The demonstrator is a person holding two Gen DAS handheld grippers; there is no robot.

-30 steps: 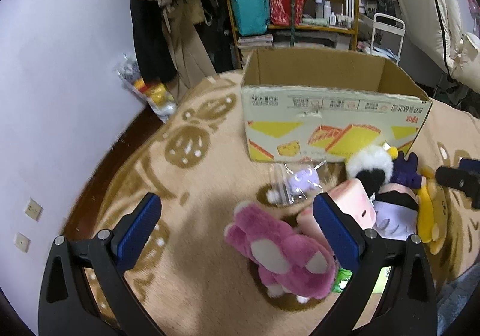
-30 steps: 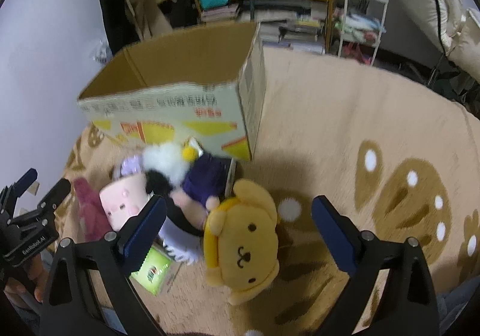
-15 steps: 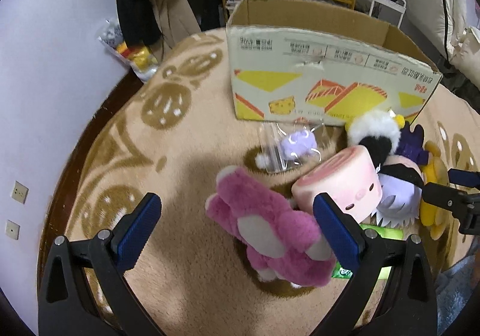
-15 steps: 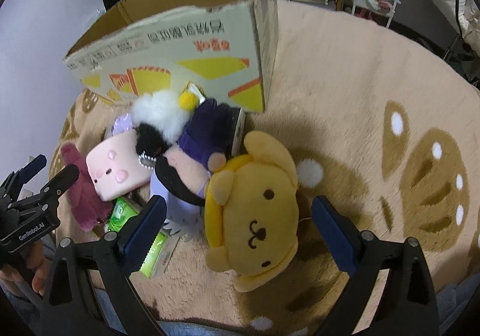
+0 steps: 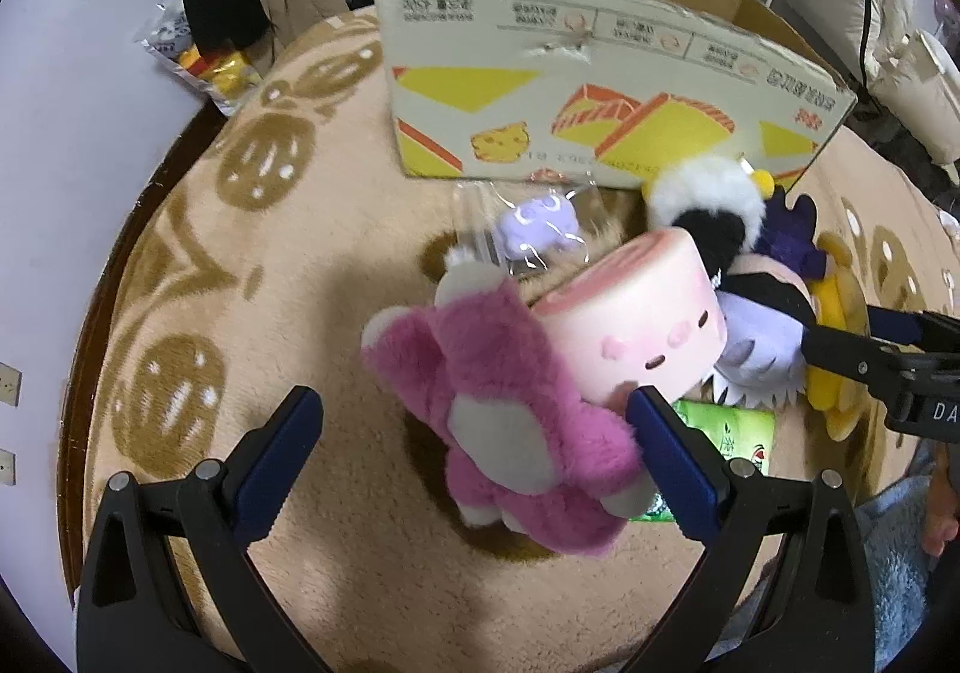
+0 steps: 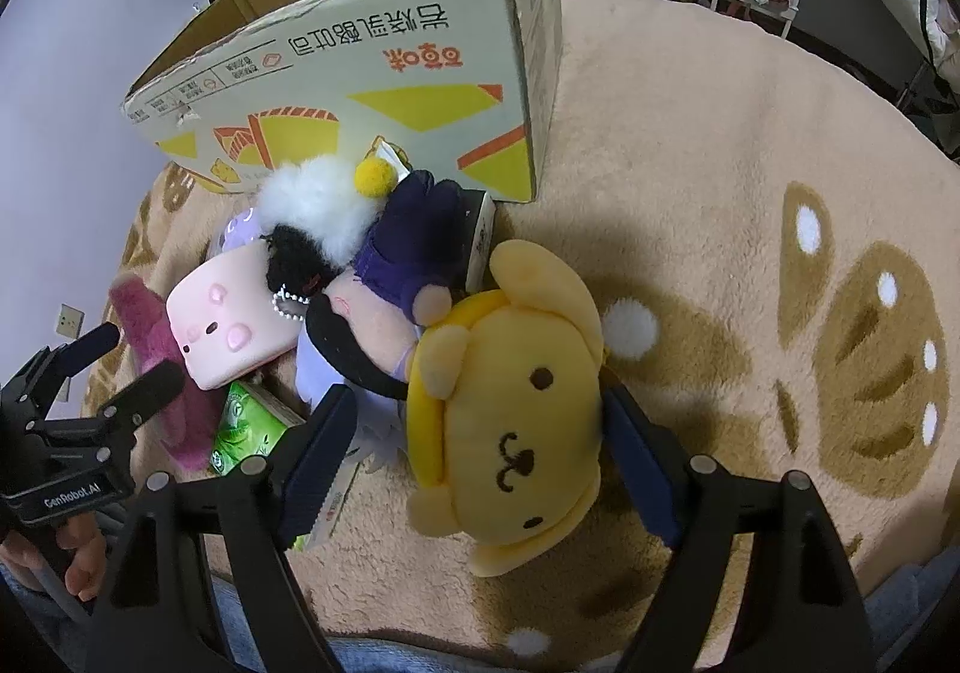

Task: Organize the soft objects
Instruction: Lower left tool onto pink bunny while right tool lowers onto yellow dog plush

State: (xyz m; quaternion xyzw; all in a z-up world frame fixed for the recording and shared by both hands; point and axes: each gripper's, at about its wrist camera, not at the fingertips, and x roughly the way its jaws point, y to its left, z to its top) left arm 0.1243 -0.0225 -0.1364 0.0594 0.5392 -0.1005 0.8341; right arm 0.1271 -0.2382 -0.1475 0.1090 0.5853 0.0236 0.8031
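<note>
Plush toys lie heaped on a beige fleece blanket with brown patterns point(image 6: 720, 144), just in front of an open cardboard box printed with yellow shapes point(image 6: 384, 72). The right tool point(image 6: 474, 433) has its blue-padded jaws closing around a yellow floppy-eared dog plush point(image 6: 516, 421), which sits between them; the right pad touches its side, while the left pad stands a little apart. The left tool point(image 5: 474, 421) is spread wide over a fuzzy magenta bear plush point(image 5: 516, 421), its right pad against the fur, the left pad well clear. Beside the bear rests a pale pink cylindrical cushion with a face point(image 5: 636, 331), then a purple-and-black doll plush point(image 6: 384, 277) and a white-and-black pompom point(image 6: 312, 217). A green packet point(image 6: 246, 433) lies under the pile.
</note>
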